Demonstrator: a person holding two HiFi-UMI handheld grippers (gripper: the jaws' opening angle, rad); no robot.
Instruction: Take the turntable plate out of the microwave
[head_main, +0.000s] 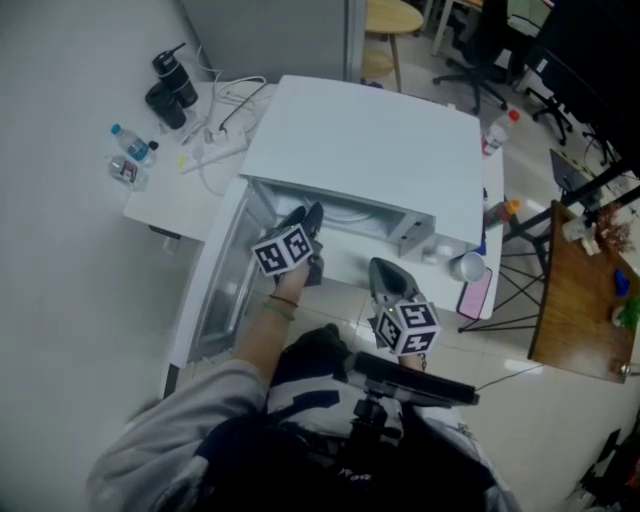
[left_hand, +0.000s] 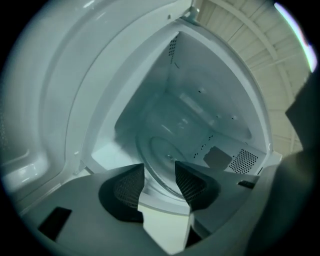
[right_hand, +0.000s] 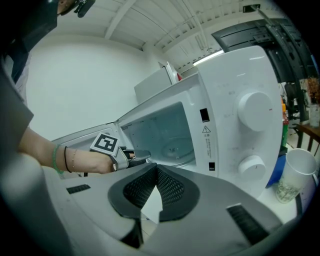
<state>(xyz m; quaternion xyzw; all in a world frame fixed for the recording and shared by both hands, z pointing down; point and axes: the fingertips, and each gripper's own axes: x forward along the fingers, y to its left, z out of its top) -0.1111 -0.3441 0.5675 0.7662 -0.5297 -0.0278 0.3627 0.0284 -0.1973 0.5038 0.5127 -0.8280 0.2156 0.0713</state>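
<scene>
A white microwave (head_main: 370, 150) stands on a white table with its door (head_main: 215, 290) swung open to the left. Inside lies the round glass turntable plate (left_hand: 159, 150), also seen through the opening in the right gripper view (right_hand: 175, 148). My left gripper (left_hand: 160, 169) is at the mouth of the cavity, open, its jaws to either side of the plate's near rim and not pressing on it. In the head view, the left gripper (head_main: 308, 222) reaches into the opening. My right gripper (right_hand: 156, 171) is shut and empty, held in front of the microwave (head_main: 385, 272).
A paper cup (right_hand: 296, 172) and a pink phone (head_main: 474, 295) sit on the table to the right of the microwave. Bottles (head_main: 130, 150) and a power strip (head_main: 215, 145) lie at the back left. A wooden desk (head_main: 580, 300) stands further right.
</scene>
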